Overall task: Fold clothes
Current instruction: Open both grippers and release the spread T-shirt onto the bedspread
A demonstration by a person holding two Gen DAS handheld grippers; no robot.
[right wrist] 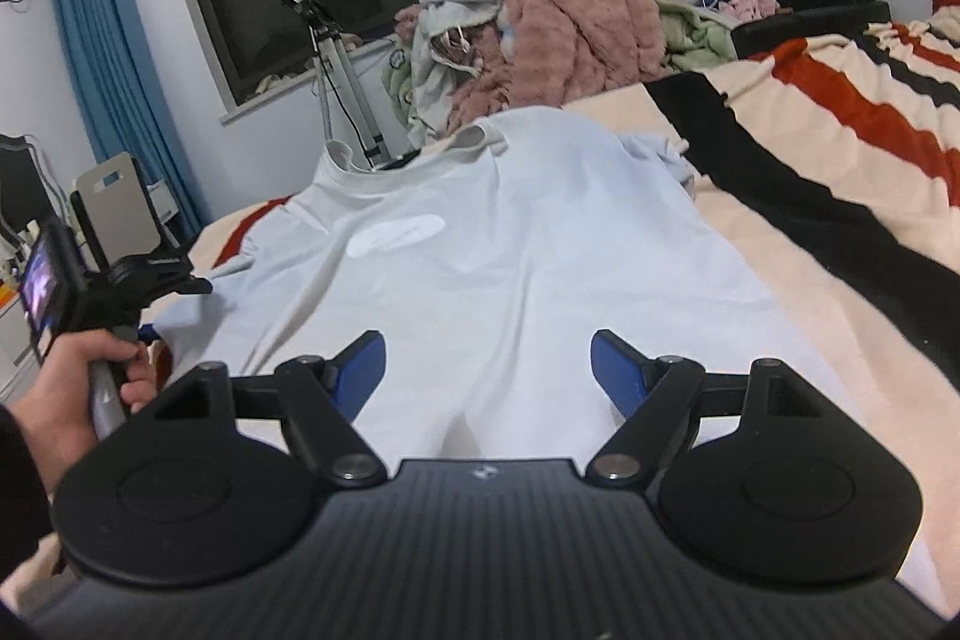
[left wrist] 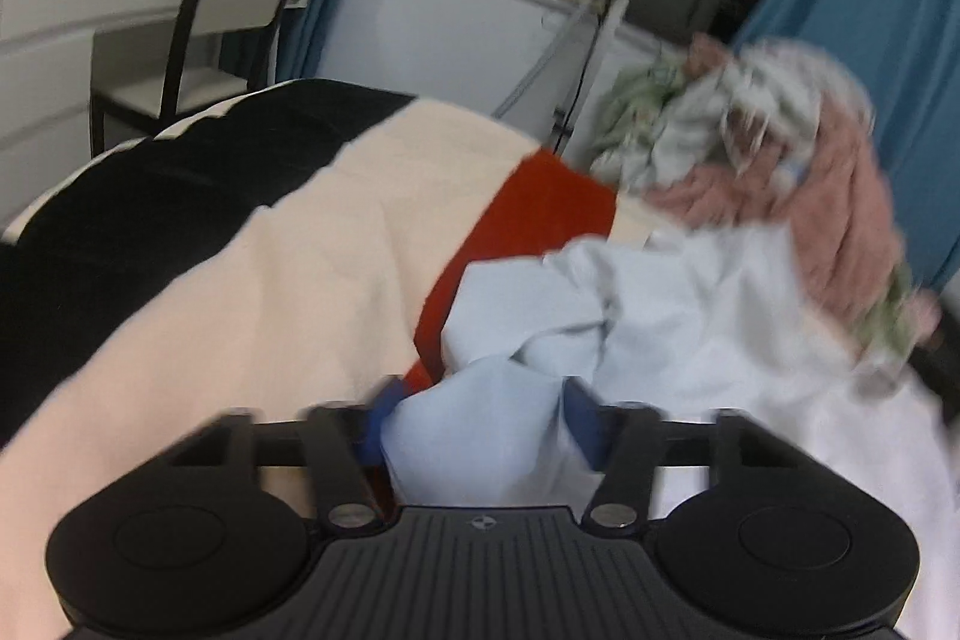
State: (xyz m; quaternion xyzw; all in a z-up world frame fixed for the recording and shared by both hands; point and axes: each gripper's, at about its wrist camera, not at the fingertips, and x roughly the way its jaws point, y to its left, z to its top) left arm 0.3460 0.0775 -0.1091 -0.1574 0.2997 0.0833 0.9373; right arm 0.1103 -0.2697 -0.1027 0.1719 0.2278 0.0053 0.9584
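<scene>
Step in hand: first side fold of the white T-shirt (right wrist: 510,244), which lies flat on the striped blanket (right wrist: 840,196). Collar points away toward the clothes pile (right wrist: 540,34); long axis runs near to far. Left gripper (left wrist: 480,424) is clenched on a bunched sleeve; right gripper (right wrist: 487,370) hovers released over the hem. Next, probably: carry the sleeve across.

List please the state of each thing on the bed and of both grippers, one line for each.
left gripper: closed on a bunched sleeve of the shirt
right gripper: open, over the shirt's lower part, nothing between the pads
white T-shirt: spread flat, unfolded, neck far from the camera
clothes pile: heaped, unfolded
striped blanket: spread on the bed, under the shirt
</scene>
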